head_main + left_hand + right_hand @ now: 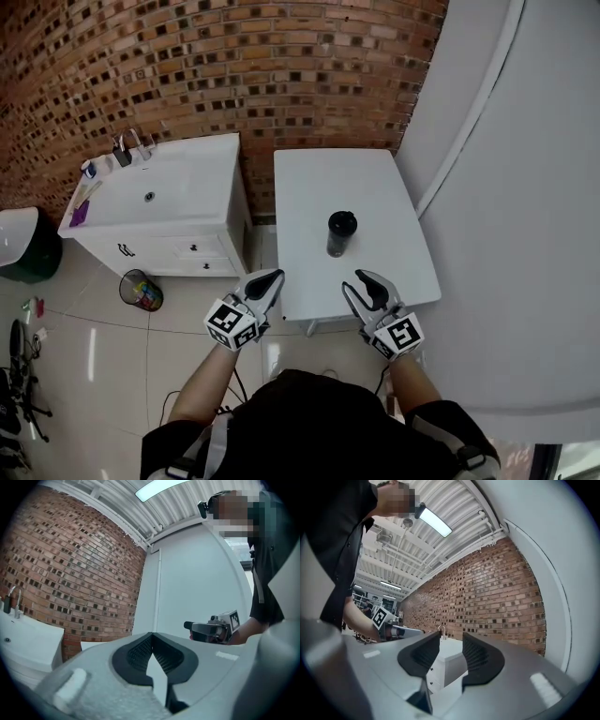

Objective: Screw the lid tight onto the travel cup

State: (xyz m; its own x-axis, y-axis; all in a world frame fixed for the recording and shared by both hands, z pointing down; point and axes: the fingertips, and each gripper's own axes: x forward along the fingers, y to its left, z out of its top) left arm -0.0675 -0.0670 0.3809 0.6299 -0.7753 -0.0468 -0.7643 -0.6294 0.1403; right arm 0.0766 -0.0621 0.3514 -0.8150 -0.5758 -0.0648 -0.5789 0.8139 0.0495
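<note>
One travel cup, dark, stood upright near the middle of the single white tabletop. One black lid sat on top of it; whether it was screwed down could not be told. Nothing touched the cup.

Two grippers, both held off the near edge of the tabletop, well apart from the cup. Left gripper was at 7 o'clock from the cup, its fingers closed tip to tip with nothing between them. Right gripper was at 5 o'clock from the cup, its fingers apart with a clear gap, nothing between them either. Each carried one marker cube.

At 9 o'clock from the tabletop stood one white sink cabinet with one faucet at its back edge. One mesh wastebasket stood on the floor at 6 o'clock from the cabinet. One brick wall ran behind both, at 12 o'clock.
</note>
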